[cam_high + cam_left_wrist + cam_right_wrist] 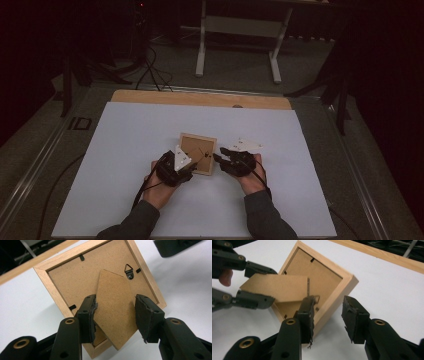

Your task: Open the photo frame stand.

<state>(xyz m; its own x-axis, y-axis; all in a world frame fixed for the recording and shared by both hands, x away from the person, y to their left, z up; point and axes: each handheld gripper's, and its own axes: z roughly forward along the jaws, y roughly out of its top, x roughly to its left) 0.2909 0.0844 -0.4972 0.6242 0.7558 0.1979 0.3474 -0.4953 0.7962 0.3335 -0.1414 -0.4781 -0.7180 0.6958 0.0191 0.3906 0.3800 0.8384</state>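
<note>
A small light-wood picture frame [199,152] lies back-side up on the white table top [125,150], between my two grippers. Its brown cardboard easel stand [115,315] swings out from the backing board [72,277]. My left gripper [115,317] is shut on that stand, one pad against each side edge. In the right gripper view the stand [277,287] is caught between the left gripper's jaws [257,286]. My right gripper [329,317] is open at the frame's near right edge [329,310], and its pads do not press on the wood. A metal hanging loop [129,271] sits near the stand's top.
A bare wooden strip [200,98] borders the table's far edge. Beyond it stand the white legs of another table [201,55], and cables [150,70] trail over the dark floor. White surface lies open on both sides of the frame.
</note>
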